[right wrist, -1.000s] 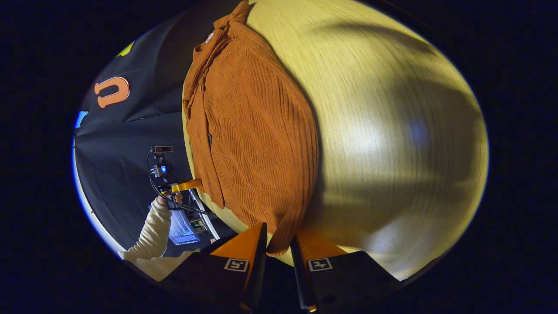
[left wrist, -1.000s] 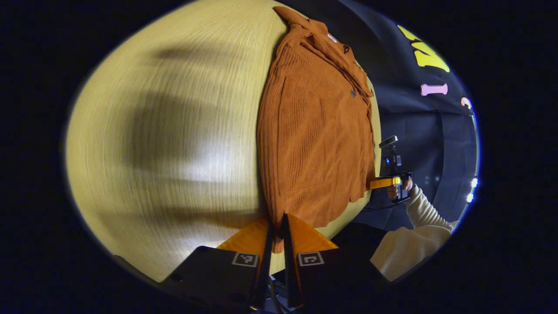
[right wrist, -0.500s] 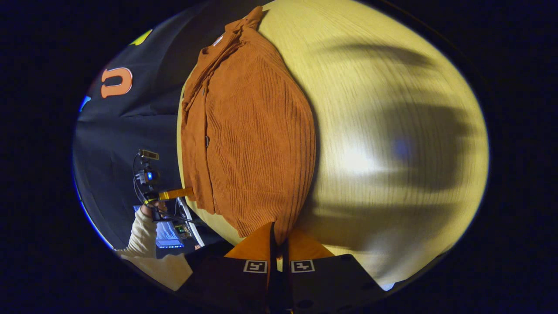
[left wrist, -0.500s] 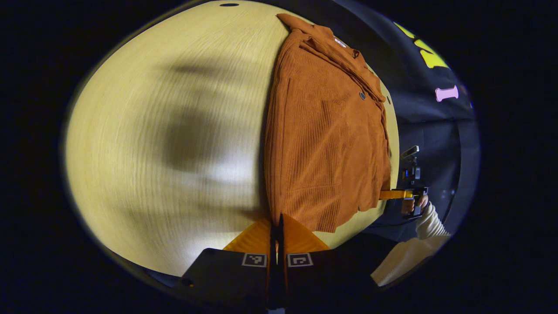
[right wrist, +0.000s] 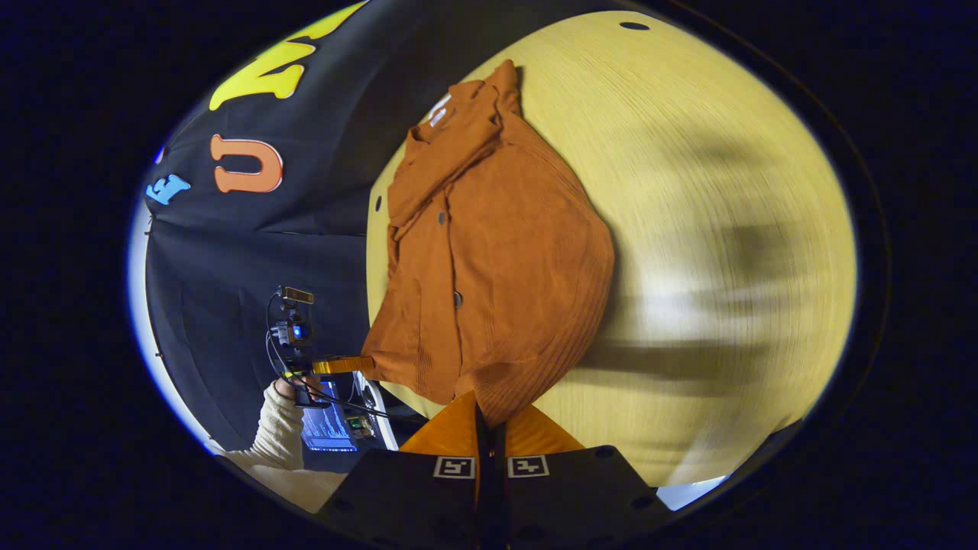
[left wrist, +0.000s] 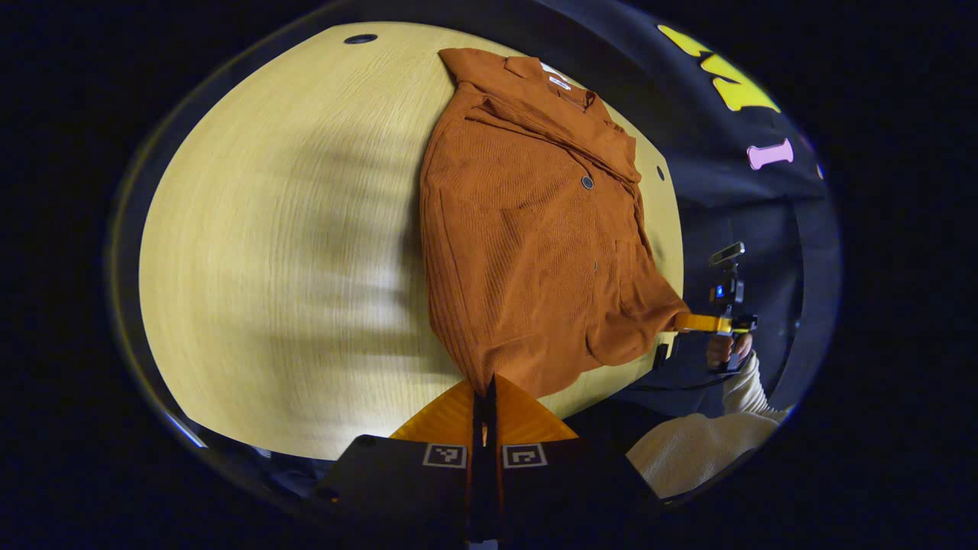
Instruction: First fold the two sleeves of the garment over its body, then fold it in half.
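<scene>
rust ribbed garment [left wrist: 527, 244], sleeves folded in, hem corners lifted.

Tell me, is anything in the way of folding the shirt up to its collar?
Nothing visible is. Both grippers pinch the shirt's bottom corners, and only shirt lies between them and the collar.

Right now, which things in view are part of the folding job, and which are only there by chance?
Part of the job:
- orange garment, sleeves already folded over its body
- left gripper, shut on one hem corner
- right gripper, shut on the other hem corner
- wooden table, which bears the garment

Only there:
- lit screen past the table edge
</scene>
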`<action>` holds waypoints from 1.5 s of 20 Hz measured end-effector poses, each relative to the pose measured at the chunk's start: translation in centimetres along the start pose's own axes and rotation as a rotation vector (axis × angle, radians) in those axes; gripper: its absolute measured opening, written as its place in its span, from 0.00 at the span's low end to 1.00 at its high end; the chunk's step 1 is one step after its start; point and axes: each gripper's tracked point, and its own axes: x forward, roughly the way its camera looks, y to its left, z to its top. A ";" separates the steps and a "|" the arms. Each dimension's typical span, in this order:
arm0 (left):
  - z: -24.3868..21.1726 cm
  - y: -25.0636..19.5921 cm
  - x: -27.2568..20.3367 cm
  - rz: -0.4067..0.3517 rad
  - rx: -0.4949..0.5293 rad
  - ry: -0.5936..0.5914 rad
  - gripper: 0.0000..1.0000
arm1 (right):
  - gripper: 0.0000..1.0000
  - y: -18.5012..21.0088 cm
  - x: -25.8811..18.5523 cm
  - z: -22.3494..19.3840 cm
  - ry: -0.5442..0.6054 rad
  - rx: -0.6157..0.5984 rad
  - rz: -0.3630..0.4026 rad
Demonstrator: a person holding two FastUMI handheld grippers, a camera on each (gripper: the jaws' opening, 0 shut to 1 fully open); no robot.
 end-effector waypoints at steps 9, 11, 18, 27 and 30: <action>9.7 -4.7 -3.3 -0.044 0.219 -0.073 0.03 | 0.00 5.2 -2.8 6.0 -0.060 -0.056 0.043; 11.4 -4.9 -4.1 -0.024 0.269 -0.085 0.03 | 0.01 7.5 -2.5 8.6 -0.085 -0.066 0.041; 21.1 -6.4 -5.0 -0.060 0.295 -0.195 0.03 | 0.00 11.6 -2.4 17.1 -0.168 -0.106 0.022; 33.7 -4.3 -3.0 -0.097 0.227 -0.425 0.03 | 0.00 11.2 2.1 30.0 -0.263 -0.019 -0.008; 38.1 -5.3 -3.4 -0.250 0.099 -0.552 0.03 | 0.01 10.1 2.8 35.5 -0.362 0.053 0.044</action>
